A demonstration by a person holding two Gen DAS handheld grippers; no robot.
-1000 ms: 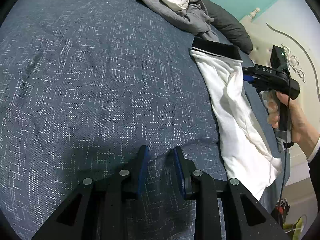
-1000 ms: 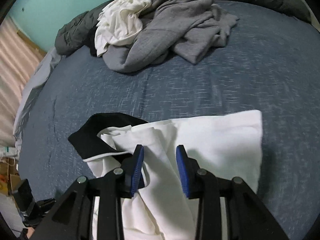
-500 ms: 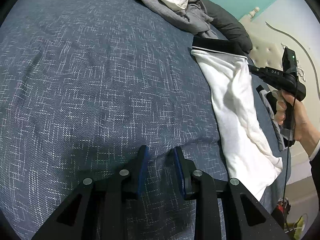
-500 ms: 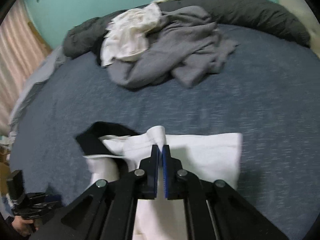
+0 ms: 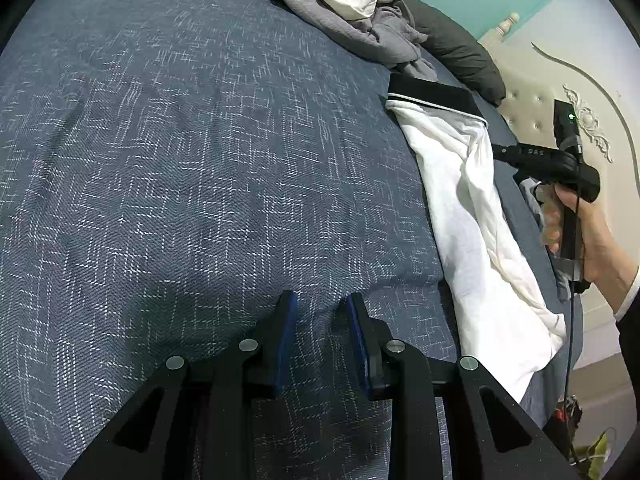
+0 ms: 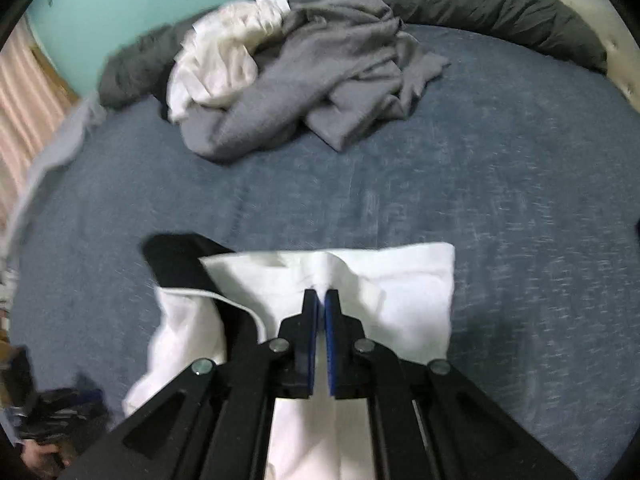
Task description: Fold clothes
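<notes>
A white garment (image 5: pixel 472 216) with a black band (image 5: pixel 432 94) at its far end lies along the right side of the blue bed. It also shows in the right wrist view (image 6: pixel 400 292), with the black band (image 6: pixel 180 260) to the left. My right gripper (image 6: pixel 320 294) is shut on a raised fold of the white cloth and lifts it a little. In the left wrist view the right gripper's body (image 5: pixel 548 168) meets the cloth's right edge; its tips are hidden there. My left gripper (image 5: pixel 318 304) is open and empty, low over bare bedspread left of the garment.
A pile of grey (image 6: pixel 340 92) and white (image 6: pixel 224 60) clothes lies at the far end of the bed (image 5: pixel 180 160), also seen in the left wrist view (image 5: pixel 352 12). A dark grey pillow roll (image 6: pixel 480 8) lines the far edge. A cream headboard (image 5: pixel 532 100) stands at right.
My right gripper closed from open onto a fold of the white garment and is lifting it, bunching the cloth. My left gripper stayed open in about the same place.
</notes>
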